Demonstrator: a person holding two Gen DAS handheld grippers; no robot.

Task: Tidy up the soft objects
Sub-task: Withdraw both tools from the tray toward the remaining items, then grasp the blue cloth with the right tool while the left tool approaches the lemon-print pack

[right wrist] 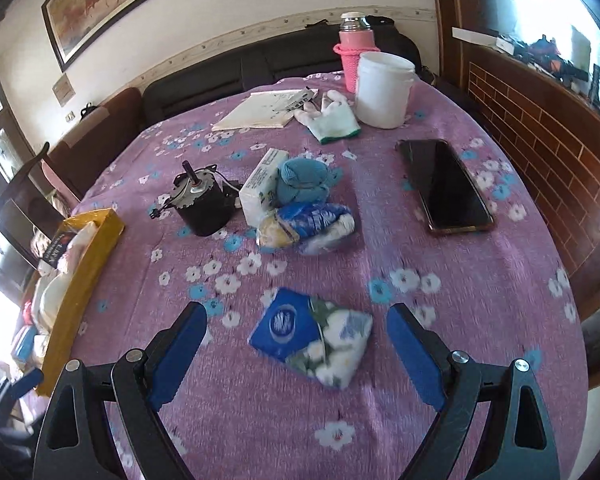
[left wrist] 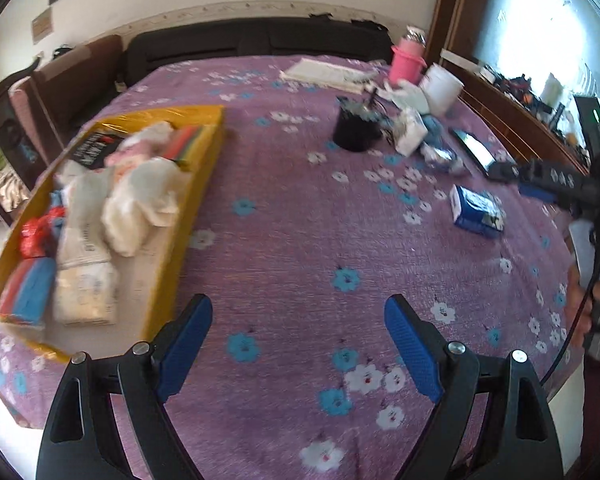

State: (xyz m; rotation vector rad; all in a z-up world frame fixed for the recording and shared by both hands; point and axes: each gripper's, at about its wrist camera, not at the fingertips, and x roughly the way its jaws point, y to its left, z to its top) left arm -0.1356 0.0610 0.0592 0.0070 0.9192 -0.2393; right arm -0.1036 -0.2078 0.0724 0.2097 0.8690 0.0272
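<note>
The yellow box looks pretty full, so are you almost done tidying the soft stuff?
Partly. The yellow box already holds several soft packs and cloths. Nothing is in hand: both the left hand-held gripper and right hand-held gripper are open. The blue tissue pack, blue knit toy and white glove remain on the tablecloth.

The cloth [right wrist: 440,288] over the counter is matt and nubbly, purple with printed flowers. A tissue pack [right wrist: 312,336] wears shiny plastic film (so does the pouch [right wrist: 308,226] behind it). The phone [right wrist: 444,186] is glossy glass, the tub [right wrist: 384,90] smooth white plastic, the motor [right wrist: 200,204] dull black metal, the glove [right wrist: 328,118] knitted.
</note>
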